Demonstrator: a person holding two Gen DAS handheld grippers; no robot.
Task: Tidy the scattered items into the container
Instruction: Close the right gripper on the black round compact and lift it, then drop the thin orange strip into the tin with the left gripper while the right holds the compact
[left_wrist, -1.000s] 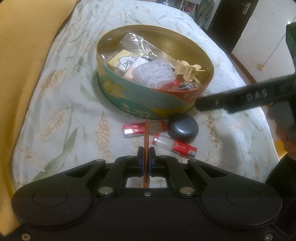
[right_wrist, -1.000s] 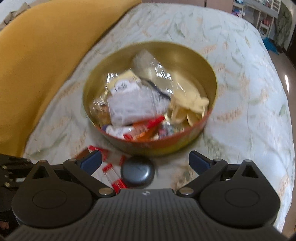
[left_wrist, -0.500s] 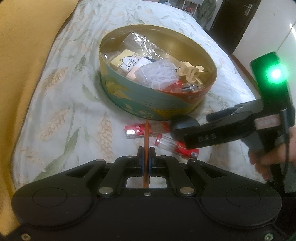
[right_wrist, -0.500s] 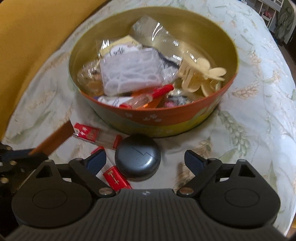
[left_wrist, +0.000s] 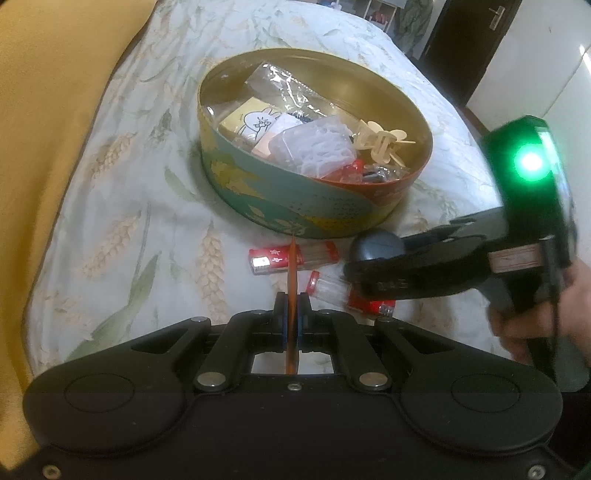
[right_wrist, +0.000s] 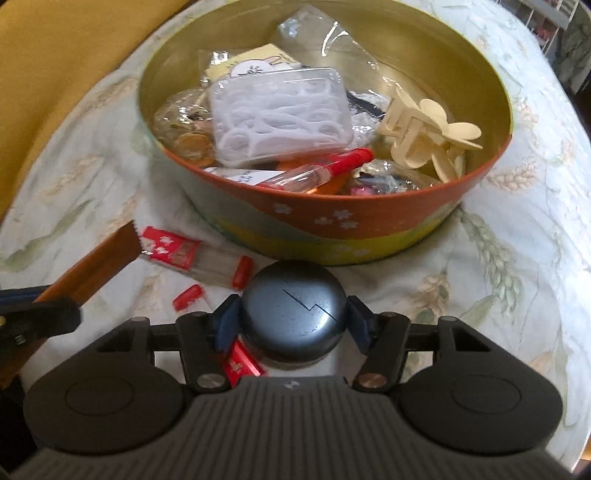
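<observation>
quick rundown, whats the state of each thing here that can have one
round tin: lid off, part full
dark round case: shut, on the bed outside the tin
right gripper: jaws closing around the dark case
left gripper: shut on a thin brown strip
two red-capped tubes: lying flat outside the tin
cream hair claw: inside the tin

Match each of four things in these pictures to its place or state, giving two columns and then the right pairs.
1 dark round case
2 cream hair claw
3 thin brown strip
4 red-capped clear tube

A clamped in the shut left gripper
B inside the tin
C lying on the bedspread, outside the tin
D between the closing right gripper's pads

Pairs: 1-D, 2-B, 3-A, 4-C
</observation>
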